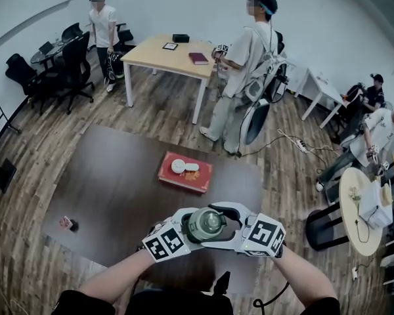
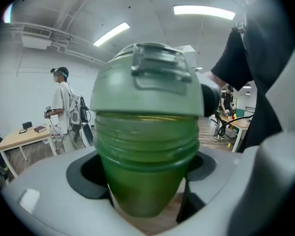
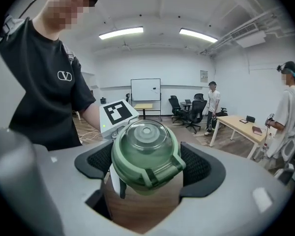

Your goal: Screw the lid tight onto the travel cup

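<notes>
Right up close, the two grippers meet above the near edge of the dark table [image 1: 118,189], and they hold one green cup [image 2: 147,151] between them. The left gripper [image 2: 147,200] has its fingers closed around the body of the cup, so the cup cannot spin. The right gripper [image 3: 146,176] has its fingers closed around the lid [image 3: 143,149], which sits on top of the cup. One holds and one turns, and that looks like why they come at the cup from two sides. The cup is up in the air, not on the table, so both grippers have room to twist. Rings on the neck show just under the lid, so I think the lid may not be all the way down yet. In the middle of the table lies a red box [image 1: 185,171] with white things on it, well apart from the cup, so it is not in the way.
</notes>
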`<state>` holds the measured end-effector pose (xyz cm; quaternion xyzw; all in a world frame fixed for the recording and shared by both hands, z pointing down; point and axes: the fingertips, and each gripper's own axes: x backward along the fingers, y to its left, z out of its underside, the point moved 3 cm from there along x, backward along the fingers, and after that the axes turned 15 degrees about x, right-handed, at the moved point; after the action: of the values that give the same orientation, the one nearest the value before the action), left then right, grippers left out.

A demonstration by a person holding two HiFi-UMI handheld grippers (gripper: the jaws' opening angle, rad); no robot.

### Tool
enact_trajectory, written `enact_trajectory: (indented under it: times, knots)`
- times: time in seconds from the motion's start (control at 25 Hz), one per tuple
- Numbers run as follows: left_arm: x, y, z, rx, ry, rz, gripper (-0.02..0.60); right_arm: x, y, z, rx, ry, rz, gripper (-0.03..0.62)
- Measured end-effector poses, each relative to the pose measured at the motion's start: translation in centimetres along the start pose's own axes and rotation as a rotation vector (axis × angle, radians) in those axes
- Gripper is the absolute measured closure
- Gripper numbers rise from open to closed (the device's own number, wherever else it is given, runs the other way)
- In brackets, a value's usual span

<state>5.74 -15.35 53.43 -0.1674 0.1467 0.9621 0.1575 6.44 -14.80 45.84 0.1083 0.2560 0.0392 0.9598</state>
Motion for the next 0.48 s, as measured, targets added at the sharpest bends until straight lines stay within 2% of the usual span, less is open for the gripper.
enact_trajectory:
  times: [0.28,0.36,0.48]
  knots:
    - [-0.2,0.0,-1.2,-0.007,0.002,-0.007,0.172,0.2,-0.3,0.0,-0.024,0.020,0.064,0.158]
    - [-0.2,0.1,-1.4,-0.015,0.002,-0.015,0.172,0.2,-0.4,-0.1,-0.047,0.033,0.121,0.158]
    - [-0.1,0.2,-1.6,-0.010,-0.002,-0.020,0.172,0.2,-0.3,-0.4,-0.122,0.032,0.256,0.158]
